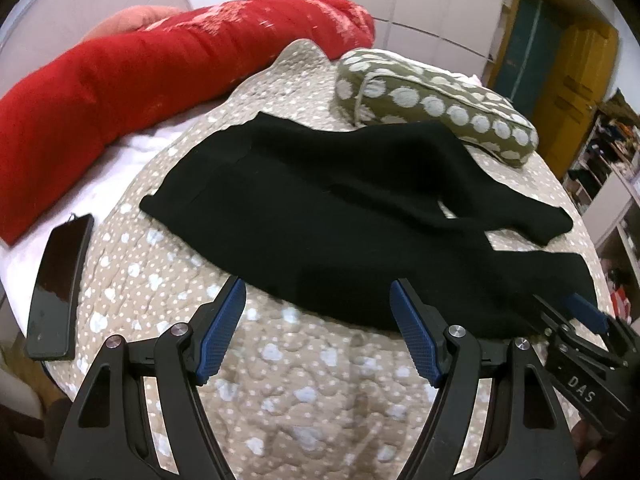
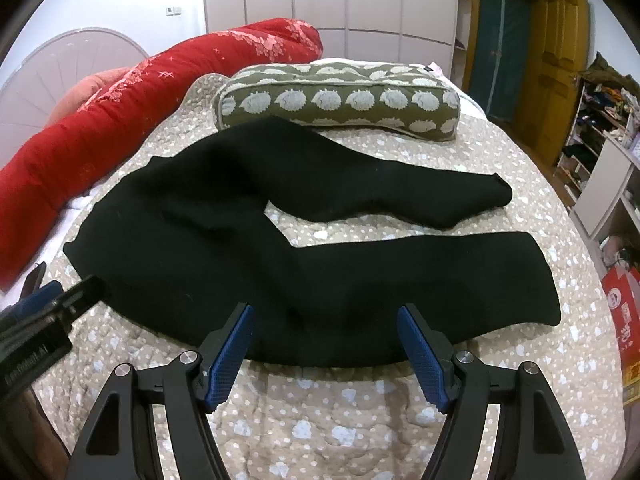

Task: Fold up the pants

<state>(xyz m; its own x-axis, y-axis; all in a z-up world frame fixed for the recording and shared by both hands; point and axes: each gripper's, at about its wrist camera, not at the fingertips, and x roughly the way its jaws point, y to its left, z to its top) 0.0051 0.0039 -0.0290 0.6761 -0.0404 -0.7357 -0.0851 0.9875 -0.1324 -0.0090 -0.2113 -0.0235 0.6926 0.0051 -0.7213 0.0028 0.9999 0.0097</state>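
Black pants (image 2: 248,248) spread flat, both grippers open-jawed beside.

Even, soft indoor lighting from overhead; moderate brightness, no hard shadows. Small glare spots on the glossy white wardrobe doors (image 2: 360,4) at upper centre. Black pants (image 2: 248,240) underexposed, fabric detail lost. Strong fisheye curvature with dark vignette at all corners. Motion blur across the left wrist view, notably the red bolster (image 1: 160,60); right wrist view sharper.
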